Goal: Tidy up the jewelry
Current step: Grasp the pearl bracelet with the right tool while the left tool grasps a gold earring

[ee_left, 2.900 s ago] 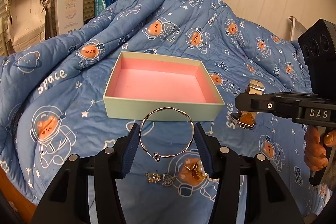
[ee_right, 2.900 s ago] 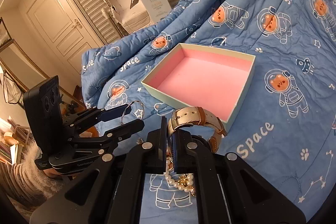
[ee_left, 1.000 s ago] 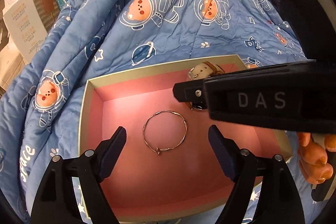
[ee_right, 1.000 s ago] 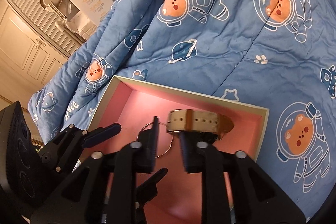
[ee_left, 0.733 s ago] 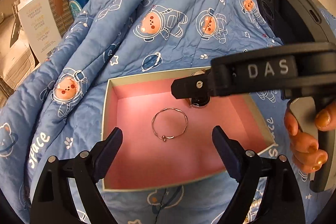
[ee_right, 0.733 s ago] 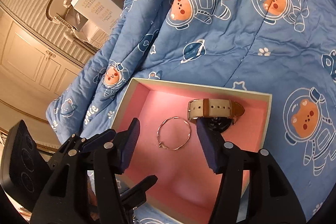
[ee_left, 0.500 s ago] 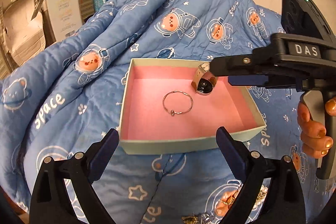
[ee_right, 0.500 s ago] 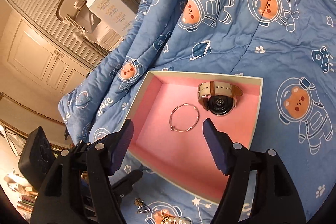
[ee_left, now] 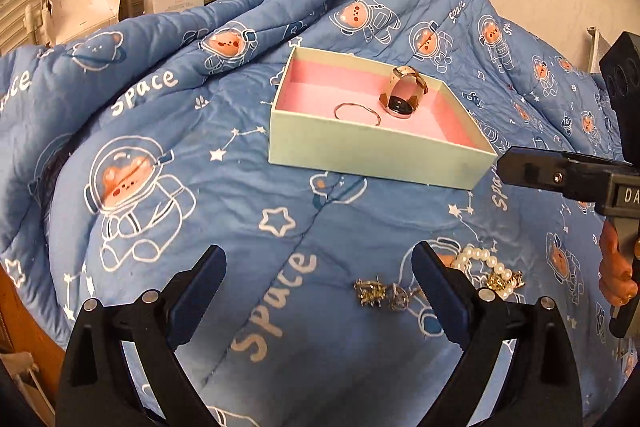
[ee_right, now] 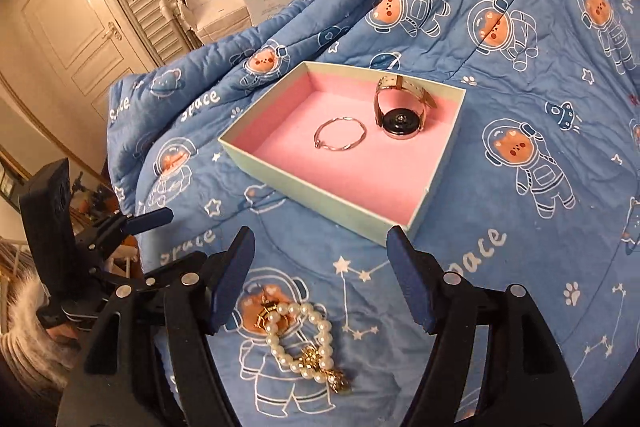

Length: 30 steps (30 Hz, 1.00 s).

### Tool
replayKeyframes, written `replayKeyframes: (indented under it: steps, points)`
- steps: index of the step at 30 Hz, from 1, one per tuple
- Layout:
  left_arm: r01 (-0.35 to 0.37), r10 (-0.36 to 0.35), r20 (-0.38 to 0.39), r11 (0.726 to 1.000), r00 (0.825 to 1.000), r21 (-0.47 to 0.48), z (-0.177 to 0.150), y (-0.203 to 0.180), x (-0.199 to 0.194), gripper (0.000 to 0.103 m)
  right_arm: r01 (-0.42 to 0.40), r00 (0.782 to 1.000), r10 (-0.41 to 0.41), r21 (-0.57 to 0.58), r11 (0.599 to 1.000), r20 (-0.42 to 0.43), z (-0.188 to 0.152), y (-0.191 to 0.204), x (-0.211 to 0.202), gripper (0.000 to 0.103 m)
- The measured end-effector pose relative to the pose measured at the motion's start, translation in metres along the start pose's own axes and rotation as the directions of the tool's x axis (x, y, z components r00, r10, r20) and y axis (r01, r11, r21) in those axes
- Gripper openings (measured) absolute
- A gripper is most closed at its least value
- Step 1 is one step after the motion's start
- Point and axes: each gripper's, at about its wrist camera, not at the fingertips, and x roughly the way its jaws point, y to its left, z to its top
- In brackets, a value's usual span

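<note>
Pearls (ee_right: 298, 341) lie on the bed directly below the right tongs (ee_right: 320, 277), nearer than the left tongs (ee_left: 318, 293); both gape empty.

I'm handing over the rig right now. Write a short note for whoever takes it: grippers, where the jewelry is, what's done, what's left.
Left gripper: jaws open, empty, over the blue quilt.
Right gripper: jaws open, empty, just above the pearl bracelet.
Done: the thin bangle lies flat in the pink-lined box, and the watch rests beside it in the same box, apart from it.
Left: the pearl bracelet with its gold charm, and the small gold and silver pieces next to it, all loose on the quilt in front of the box. They likely go in the box next.
</note>
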Motion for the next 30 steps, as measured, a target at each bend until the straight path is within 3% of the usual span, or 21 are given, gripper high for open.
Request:
replayKeyframes:
  steps: [4, 9, 13, 22, 30]
  points:
    - [0.016, -0.016, 0.007, 1.000, 1.000, -0.005, -0.015, -0.004, -0.007, 0.092, 0.051, 0.998, -0.052, -0.054, 0.997, -0.018, -0.021, 0.007, 0.002, 0.068]
    - [0.029, -0.029, 0.021, 1.000, 0.999, -0.011, -0.030, -0.010, -0.013, 0.090, 0.067, 0.997, -0.068, -0.028, 0.997, -0.044, -0.037, 0.003, 0.005, 0.061]
    - [0.024, -0.024, 0.040, 1.000, 0.999, 0.016, -0.040, -0.020, -0.017, 0.081, 0.078, 0.994, -0.078, -0.008, 0.997, -0.076, -0.046, -0.001, 0.010, 0.050]
    - [0.013, -0.016, 0.047, 0.999, 0.999, 0.047, -0.045, -0.034, -0.011, 0.061, 0.085, 0.989, -0.086, -0.022, 0.996, -0.116, -0.055, 0.002, 0.020, 0.044]
    - [0.005, -0.007, 0.040, 0.999, 0.999, 0.052, -0.041, -0.036, -0.003, 0.056, 0.099, 0.985, -0.100, -0.016, 0.995, -0.140, -0.057, 0.001, 0.028, 0.039]
